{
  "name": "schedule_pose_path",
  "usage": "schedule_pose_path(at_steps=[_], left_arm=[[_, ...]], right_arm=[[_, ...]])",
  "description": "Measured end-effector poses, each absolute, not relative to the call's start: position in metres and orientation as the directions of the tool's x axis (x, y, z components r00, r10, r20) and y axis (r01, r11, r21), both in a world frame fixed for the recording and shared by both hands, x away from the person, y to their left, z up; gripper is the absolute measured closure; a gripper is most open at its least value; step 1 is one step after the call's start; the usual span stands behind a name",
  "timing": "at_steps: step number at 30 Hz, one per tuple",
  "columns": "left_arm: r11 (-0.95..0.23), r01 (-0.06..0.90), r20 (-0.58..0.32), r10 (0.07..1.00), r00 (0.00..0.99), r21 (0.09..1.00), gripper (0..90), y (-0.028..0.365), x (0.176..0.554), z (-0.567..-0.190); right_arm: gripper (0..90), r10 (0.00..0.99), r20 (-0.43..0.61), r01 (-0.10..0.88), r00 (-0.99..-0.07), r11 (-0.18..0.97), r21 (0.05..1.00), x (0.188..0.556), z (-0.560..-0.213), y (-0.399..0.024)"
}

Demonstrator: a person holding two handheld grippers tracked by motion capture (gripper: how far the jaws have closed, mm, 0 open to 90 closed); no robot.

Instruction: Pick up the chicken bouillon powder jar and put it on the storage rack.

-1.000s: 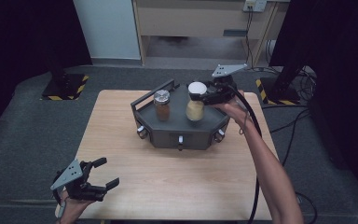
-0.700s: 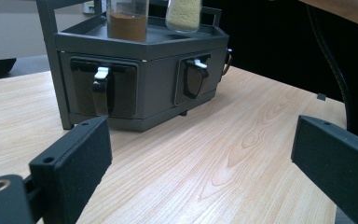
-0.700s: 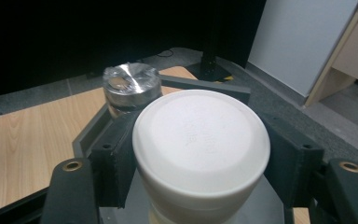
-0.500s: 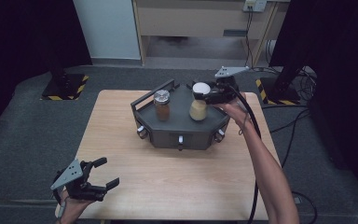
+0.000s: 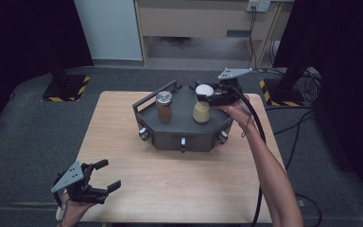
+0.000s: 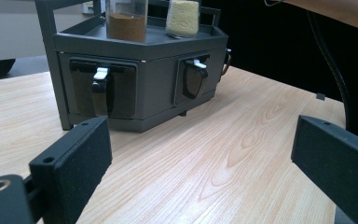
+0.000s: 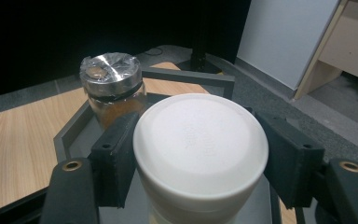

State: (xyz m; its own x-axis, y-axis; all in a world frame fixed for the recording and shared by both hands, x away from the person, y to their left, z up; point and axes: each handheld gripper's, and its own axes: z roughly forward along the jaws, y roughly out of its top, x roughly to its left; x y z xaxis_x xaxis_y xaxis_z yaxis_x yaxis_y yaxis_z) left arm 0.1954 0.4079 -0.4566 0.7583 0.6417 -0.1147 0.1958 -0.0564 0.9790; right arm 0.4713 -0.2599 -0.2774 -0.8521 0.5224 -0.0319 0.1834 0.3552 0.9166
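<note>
Two jars: on top of dark six-sided rack (image 5: 170, 135), mid-table (image 5: 123, 118).
White-lidded jar (image 5: 202, 105): pale grains inside, right half of rack top, upright.
Right gripper (image 5: 212, 97): jaws clamped on white lid (image 7: 200, 140), one pad each side.
Silver-lidded jar (image 5: 164, 106): brown powder, left of the white-lidded jar, well apart, untouched.
Left gripper (image 5: 105, 180): jaws spread wide, nothing between, near front-left table corner, well apart from rack.

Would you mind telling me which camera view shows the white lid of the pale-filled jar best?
The right gripper view: the white lid sits close up, with the right gripper and its jaws clamped on its sides. The high view shows the lid small and from above. The left gripper view shows the jar's pale contents, cut off at the top edge.
</note>
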Motion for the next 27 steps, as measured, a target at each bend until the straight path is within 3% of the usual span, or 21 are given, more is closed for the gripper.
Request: schedule_pose_path(at_steps=[3,9,27], left_arm=[[-0.056,0.194,-0.114,0.641,0.759,0.979,4.0,0.408,0.195,-0.457],[-0.057,0.194,-0.113,0.638,0.762,0.979,4.0,0.407,0.196,-0.456],[-0.052,0.190,-0.114,0.635,0.764,0.980,3.7,0.406,0.196,-0.457]], right_arm=[[23.8,0.526,0.002,0.170,-0.851,0.272,0.947,0.469,-0.290,-0.268],[11.7,0.560,-0.023,0.149,-0.828,0.259,0.954,0.455,-0.291,-0.276],[3.5,0.522,-0.045,0.091,-0.852,0.232,0.969,0.381,-0.288,-0.304]])
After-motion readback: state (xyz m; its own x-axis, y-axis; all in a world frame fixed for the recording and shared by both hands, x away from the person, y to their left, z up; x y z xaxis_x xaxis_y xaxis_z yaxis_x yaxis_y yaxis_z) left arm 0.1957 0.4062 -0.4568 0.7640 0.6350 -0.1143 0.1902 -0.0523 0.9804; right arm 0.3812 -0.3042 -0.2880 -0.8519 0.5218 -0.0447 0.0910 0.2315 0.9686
